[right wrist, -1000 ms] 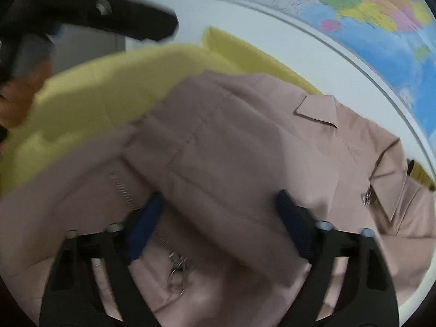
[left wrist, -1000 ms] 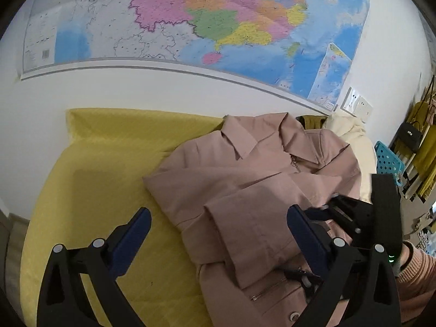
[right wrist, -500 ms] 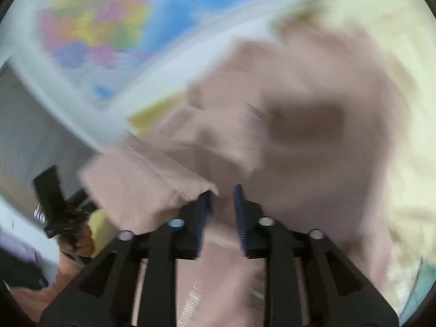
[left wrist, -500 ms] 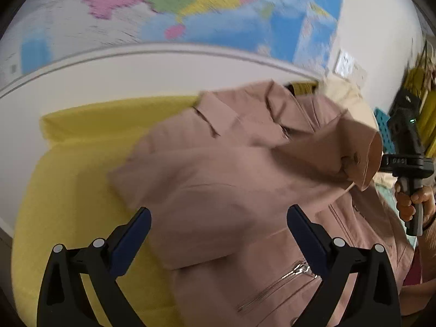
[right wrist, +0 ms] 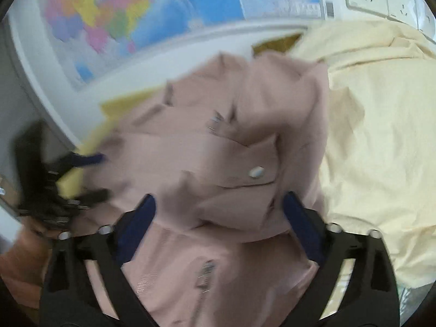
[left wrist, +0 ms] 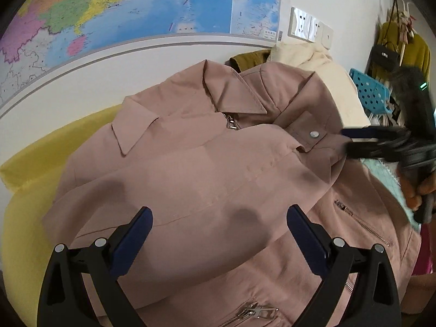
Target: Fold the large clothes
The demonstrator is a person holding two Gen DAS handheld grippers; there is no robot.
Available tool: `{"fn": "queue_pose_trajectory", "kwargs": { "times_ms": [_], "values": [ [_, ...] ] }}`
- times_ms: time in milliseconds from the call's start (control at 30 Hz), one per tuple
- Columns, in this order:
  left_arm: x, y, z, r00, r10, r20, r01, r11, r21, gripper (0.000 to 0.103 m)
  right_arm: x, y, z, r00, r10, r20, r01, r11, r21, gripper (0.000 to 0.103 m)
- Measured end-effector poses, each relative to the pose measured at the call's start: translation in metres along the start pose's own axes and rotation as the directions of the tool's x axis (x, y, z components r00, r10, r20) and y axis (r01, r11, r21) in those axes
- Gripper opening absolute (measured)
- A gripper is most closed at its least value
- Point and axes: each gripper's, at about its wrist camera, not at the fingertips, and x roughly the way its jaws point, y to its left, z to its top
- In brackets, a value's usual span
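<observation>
- The dusty-pink zip jacket (left wrist: 207,179) lies front-up on a yellow cloth (left wrist: 24,218) spread over the surface below the wall map (left wrist: 130,8), with its collar toward the map and a sleeve folded across the chest.
- The left claw (left wrist: 218,234) hovers over the jacket's lower chest with its blue pads wide apart and nothing between them.
- The right claw (right wrist: 218,218) has its jaws opening; the snap-tab cuff (right wrist: 245,174) of the folded sleeve lies between the pads, but they do not press on it — a release, I judge, not a grip.
- Handling, as a judgement: the fabric looks like a mid-weight woven, soft and floppy yet firm enough to hold a crease; it should slide easily on the yellow cloth, so a one-sided pull may drag the whole jacket.
- The metal zips (left wrist: 231,124) and snap add small stiff spots — better to pinch at the hem corners, shoulder seam or cuff edge, where the layers are doubled.
- The left view alone shows the jacket's whole outline, the open collar, the blue perforated basket (left wrist: 368,92) and the hanging clothes beyond.
- The right view, blurred, alone shows how far the cream garment (right wrist: 376,136) spreads beside the jacket, away from the map's coloured part.
</observation>
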Motion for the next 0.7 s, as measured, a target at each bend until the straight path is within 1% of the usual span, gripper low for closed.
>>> {"fn": "queue_pose_trajectory", "kwargs": {
  "times_ms": [33, 100, 133, 167, 200, 233, 267, 300, 333, 367, 433, 467, 533, 567, 600, 700],
  "values": [
    [-0.002, 0.002, -0.001, 1.000, 0.001, 0.004, 0.000, 1.000, -0.009, 0.096, 0.008, -0.001, 0.001, 1.000, -0.020, -0.009, 0.020, 1.000, -0.008, 0.075],
    [-0.008, 0.006, -0.003, 1.000, 0.011, 0.012, -0.011, 0.999, -0.030, 0.096, 0.013, 0.000, 0.003, 0.998, -0.066, 0.009, 0.066, 0.997, -0.036, 0.055],
    [-0.013, 0.010, -0.007, 1.000, 0.017, 0.017, -0.016, 0.999, -0.043, 0.096, 0.017, 0.000, 0.004, 0.996, -0.087, 0.006, 0.087, 0.994, -0.059, 0.052],
    [-0.019, 0.016, -0.011, 0.999, 0.027, 0.020, -0.026, 0.998, -0.058, 0.096, 0.019, -0.001, 0.003, 0.995, -0.098, 0.001, 0.097, 0.993, -0.072, 0.044],
    [-0.024, 0.021, -0.016, 0.999, 0.039, 0.021, -0.037, 0.996, -0.076, 0.096, 0.023, -0.002, 0.003, 0.994, -0.108, -0.004, 0.107, 0.991, -0.085, 0.033],
    [-0.027, 0.026, -0.019, 0.999, 0.048, 0.020, -0.046, 0.995, -0.089, 0.096, 0.024, -0.005, 0.002, 0.994, -0.111, -0.007, 0.110, 0.990, -0.088, 0.027],
    [-0.030, 0.032, -0.023, 0.998, 0.058, 0.018, -0.056, 0.993, -0.108, 0.096, 0.027, -0.007, 0.005, 0.992, -0.127, -0.005, 0.126, 0.987, -0.095, 0.011],
    [-0.034, 0.038, -0.029, 0.998, 0.068, 0.017, -0.065, 0.989, -0.133, 0.096, 0.028, -0.006, 0.006, 0.987, -0.158, 0.001, 0.157, 0.982, -0.105, 0.004],
    [-0.037, 0.042, -0.032, 0.997, 0.074, 0.015, -0.071, 0.986, -0.148, 0.096, 0.030, -0.007, 0.010, 0.980, -0.199, 0.016, 0.200, 0.973, -0.114, 0.004],
    [-0.041, 0.047, -0.037, 0.997, 0.082, 0.013, -0.079, 0.982, -0.169, 0.096, 0.030, -0.009, 0.012, 0.979, -0.202, 0.030, 0.204, 0.973, -0.106, 0.004],
    [-0.050, 0.054, -0.047, 0.995, 0.096, 0.012, -0.092, 0.975, -0.200, 0.096, 0.028, -0.020, 0.013, 0.984, -0.176, 0.023, 0.178, 0.982, -0.067, 0.006],
    [-0.055, 0.057, -0.052, 0.995, 0.101, 0.011, -0.096, 0.972, -0.214, 0.096, 0.030, -0.023, 0.012, 0.986, -0.165, -0.008, 0.165, 0.985, -0.048, 0.009],
    [-0.068, 0.061, -0.063, 0.993, 0.113, 0.015, -0.107, 0.966, -0.235, 0.096, 0.019, -0.025, 0.007, 0.989, -0.147, 0.000, 0.147, 0.988, -0.040, 0.021],
    [-0.073, 0.062, -0.067, 0.993, 0.121, 0.017, -0.113, 0.964, -0.239, 0.096, 0.007, -0.028, 0.003, 0.993, -0.115, 0.015, 0.115, 0.993, -0.031, 0.039],
    [-0.078, 0.063, -0.071, 0.991, 0.129, 0.022, -0.120, 0.963, -0.243, 0.096, -0.003, -0.030, -0.001, 0.995, -0.096, 0.031, 0.096, 0.995, -0.024, 0.052],
    [-0.097, 0.064, -0.087, 0.983, 0.178, 0.035, -0.162, 0.949, -0.271, 0.096, -0.037, -0.040, -0.013, 0.997, -0.027, 0.068, 0.027, 1.000, -0.002, 0.065]
  ]
}}
